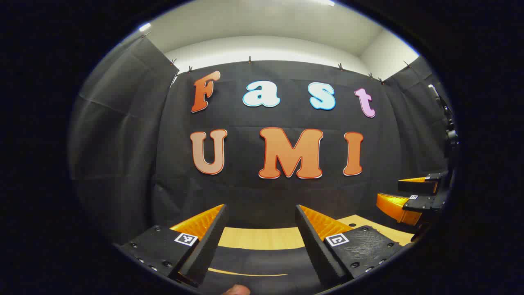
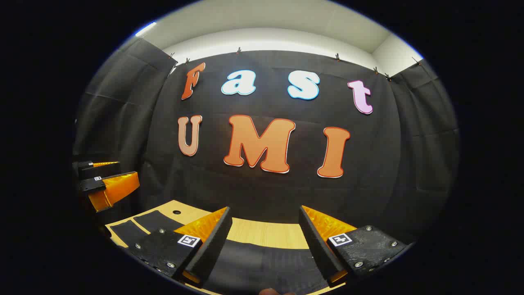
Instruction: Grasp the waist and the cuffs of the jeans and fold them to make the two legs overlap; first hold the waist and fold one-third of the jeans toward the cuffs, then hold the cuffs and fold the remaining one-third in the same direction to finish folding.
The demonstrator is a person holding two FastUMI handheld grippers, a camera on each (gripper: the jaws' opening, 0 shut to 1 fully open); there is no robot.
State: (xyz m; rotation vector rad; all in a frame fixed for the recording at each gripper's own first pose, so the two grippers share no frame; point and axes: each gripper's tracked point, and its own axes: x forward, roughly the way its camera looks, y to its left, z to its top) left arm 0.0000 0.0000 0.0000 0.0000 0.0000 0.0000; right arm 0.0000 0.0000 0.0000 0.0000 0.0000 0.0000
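Dark jeans lie flat on a light wooden table, low in the left gripper view. My left gripper hovers over them, open, with nothing between its fingers. Off to the right my right gripper is held above the table edge. In the right gripper view the jeans spread under my right gripper, which is open and empty. Two dark strips of the jeans reach to the left. My left gripper hangs at the left edge, its fingers apart.
The table ends close to the black cloth wall behind it. A small round hole sits in the tabletop near the left strips. A fingertip of the holding hand peeks in at the bottom.
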